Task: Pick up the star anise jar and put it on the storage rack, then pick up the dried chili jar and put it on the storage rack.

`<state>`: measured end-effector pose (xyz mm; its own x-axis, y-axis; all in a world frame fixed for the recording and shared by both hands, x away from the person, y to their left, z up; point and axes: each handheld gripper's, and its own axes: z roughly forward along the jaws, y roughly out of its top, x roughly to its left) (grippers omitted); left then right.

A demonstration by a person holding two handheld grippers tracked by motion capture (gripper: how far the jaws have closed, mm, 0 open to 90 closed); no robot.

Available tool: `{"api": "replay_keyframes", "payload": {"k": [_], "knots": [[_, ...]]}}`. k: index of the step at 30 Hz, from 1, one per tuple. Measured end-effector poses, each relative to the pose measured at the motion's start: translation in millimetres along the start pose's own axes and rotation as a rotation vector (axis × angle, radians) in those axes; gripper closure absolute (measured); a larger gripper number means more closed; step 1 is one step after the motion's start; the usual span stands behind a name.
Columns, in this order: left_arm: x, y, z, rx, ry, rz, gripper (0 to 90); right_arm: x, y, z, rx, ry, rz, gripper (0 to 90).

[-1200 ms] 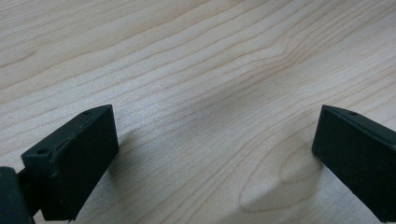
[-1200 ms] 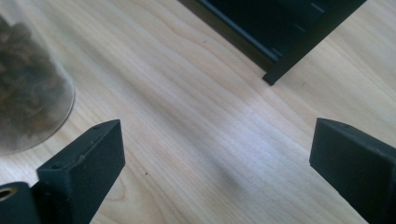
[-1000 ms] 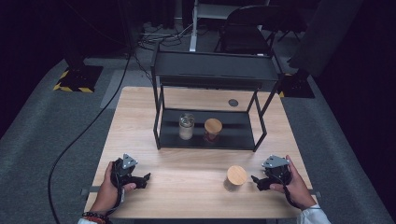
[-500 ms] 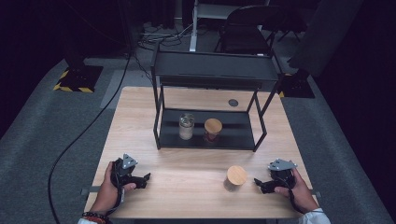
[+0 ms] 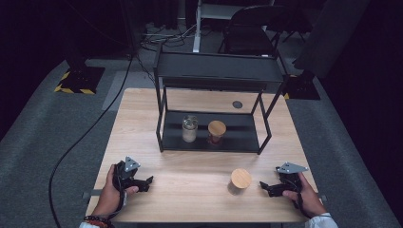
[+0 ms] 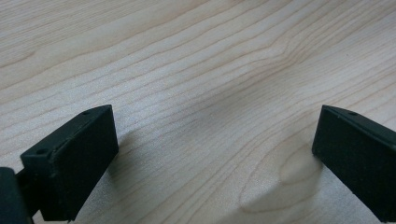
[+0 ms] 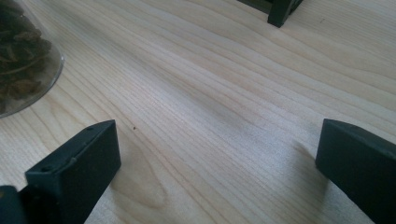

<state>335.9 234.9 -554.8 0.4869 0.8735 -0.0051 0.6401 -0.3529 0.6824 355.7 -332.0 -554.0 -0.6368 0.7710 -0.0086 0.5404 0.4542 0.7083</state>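
A glass jar with a wooden lid [image 5: 241, 179] stands on the wooden table [image 5: 190, 190], near the front right. My right gripper [image 5: 264, 188] rests just right of it, apart from the jar. Its jaws have just been opening and stand open with nothing between them [image 7: 217, 163]. The right gripper view catches the jar's glass base [image 7: 23, 70] at the upper left, with dark contents inside. My left gripper [image 5: 146, 184] lies at the front left, open over bare wood [image 6: 215, 158].
A black two-level rack [image 5: 216, 71] stands mid-table. On its lower shelf are a clear glass jar [image 5: 189, 129] and a jar with a wooden lid [image 5: 216, 131]. One rack leg [image 7: 280, 11] is ahead of the right gripper. A small dark disc [image 5: 237, 104] lies behind the rack.
My right hand has drawn back a little from the jar, toward the table's front right, and sunk. The jar stays standing. My left hand has not moved.
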Motion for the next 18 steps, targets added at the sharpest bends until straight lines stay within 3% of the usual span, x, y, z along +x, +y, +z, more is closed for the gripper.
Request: {"api": "replay_keyframes", "payload": {"k": [18], "knots": [[0.1, 0.2, 0.2, 0.000, -0.002, 0.000, 0.0, -0.7, 0.4, 0.3, 0.000, 0.006, -0.005, 0.0]]}}
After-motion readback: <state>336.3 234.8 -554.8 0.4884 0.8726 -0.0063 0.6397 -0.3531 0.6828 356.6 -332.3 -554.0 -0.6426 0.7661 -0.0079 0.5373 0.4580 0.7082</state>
